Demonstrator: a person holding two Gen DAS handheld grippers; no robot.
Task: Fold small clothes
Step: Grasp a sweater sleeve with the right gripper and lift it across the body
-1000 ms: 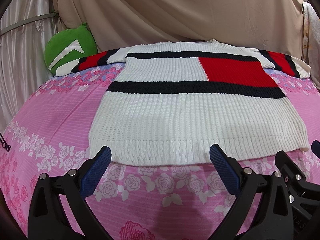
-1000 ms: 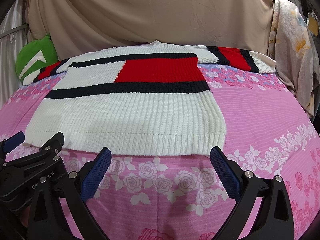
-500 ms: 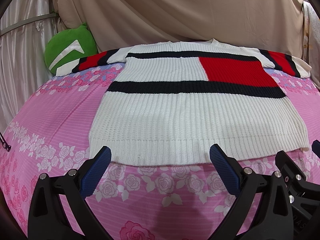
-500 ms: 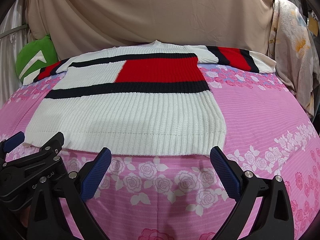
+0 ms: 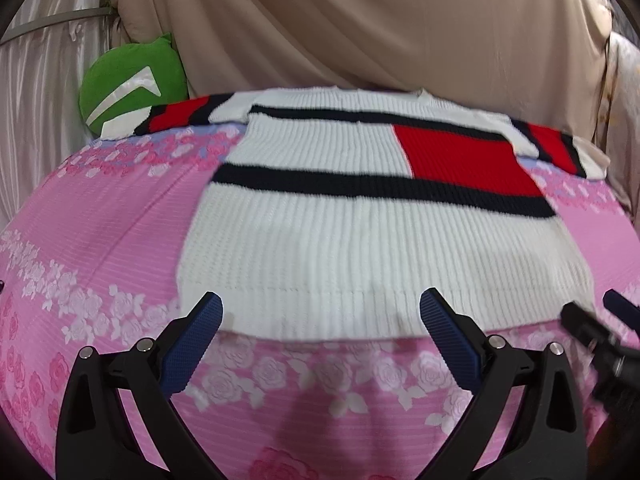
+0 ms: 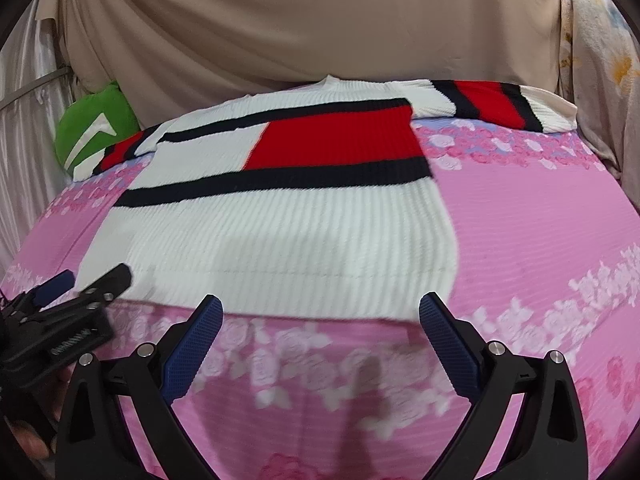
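Note:
A white knit sweater [image 5: 360,240] with navy stripes and a red block lies flat on the pink floral bedspread [image 5: 100,240], sleeves spread at the far end. It also shows in the right wrist view [image 6: 280,240]. My left gripper [image 5: 320,312] is open, its blue pads just in front of the sweater's hem, left of middle. My right gripper [image 6: 320,312] is open in front of the hem near the right corner. Each gripper shows at the edge of the other's view: the right one [image 5: 600,336], the left one [image 6: 80,296].
A green plush cushion [image 5: 128,88] sits at the far left of the bed. A beige drape [image 5: 360,28] hangs behind the bed. A floral cloth [image 6: 600,60] hangs at the far right.
Both grippers have moved forward toward the sweater's hem. The two views are slightly tilted and blurred. The sweater has not moved.

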